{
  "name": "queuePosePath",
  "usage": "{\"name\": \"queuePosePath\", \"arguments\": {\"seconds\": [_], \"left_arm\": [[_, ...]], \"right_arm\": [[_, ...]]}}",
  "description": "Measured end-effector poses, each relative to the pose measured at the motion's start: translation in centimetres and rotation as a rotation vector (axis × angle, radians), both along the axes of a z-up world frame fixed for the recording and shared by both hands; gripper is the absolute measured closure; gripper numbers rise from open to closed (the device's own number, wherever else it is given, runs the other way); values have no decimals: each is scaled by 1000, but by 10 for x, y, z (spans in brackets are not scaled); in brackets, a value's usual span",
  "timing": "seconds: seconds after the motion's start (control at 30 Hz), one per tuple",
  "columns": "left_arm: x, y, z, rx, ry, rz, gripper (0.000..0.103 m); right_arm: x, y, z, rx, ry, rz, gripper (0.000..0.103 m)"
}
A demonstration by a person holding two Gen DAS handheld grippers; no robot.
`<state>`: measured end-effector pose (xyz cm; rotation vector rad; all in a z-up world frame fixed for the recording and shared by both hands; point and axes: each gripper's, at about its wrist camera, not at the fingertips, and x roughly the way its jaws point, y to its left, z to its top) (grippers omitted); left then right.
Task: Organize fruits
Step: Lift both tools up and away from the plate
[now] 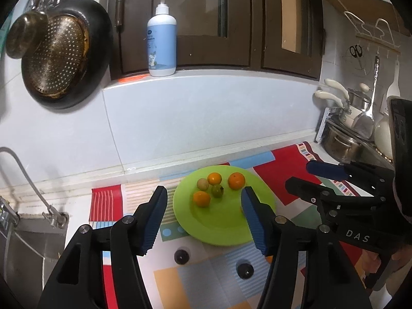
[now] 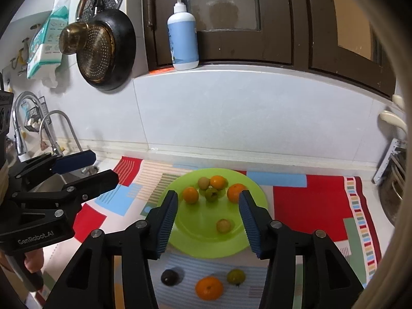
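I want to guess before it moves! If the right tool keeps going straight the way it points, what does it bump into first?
Probably the green plate. The right tool is open with nothing in it, aimed down at the plate's bare middle, close to the small yellowish fruit. Depth is hard to judge, so it might touch that fruit first.

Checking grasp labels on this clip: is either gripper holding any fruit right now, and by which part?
Nothing is held. The left gripper and right gripper both stand open and empty above the round lime-green plate.
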<state>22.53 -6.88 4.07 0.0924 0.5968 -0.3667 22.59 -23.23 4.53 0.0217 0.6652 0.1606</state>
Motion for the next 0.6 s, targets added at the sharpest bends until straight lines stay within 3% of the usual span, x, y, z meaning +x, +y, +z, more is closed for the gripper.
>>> {"name": "queuePosePath", "arguments": {"seconds": [0.23,0.6], "left_arm": [[-22,1,-9,-7,32,10,41],[-52,-7,-26,43,23,-13,34]], "right_arm": [[-29,3,1,2,11,-1,53],[-61,2,-18,-11,70,-11,53]]}}
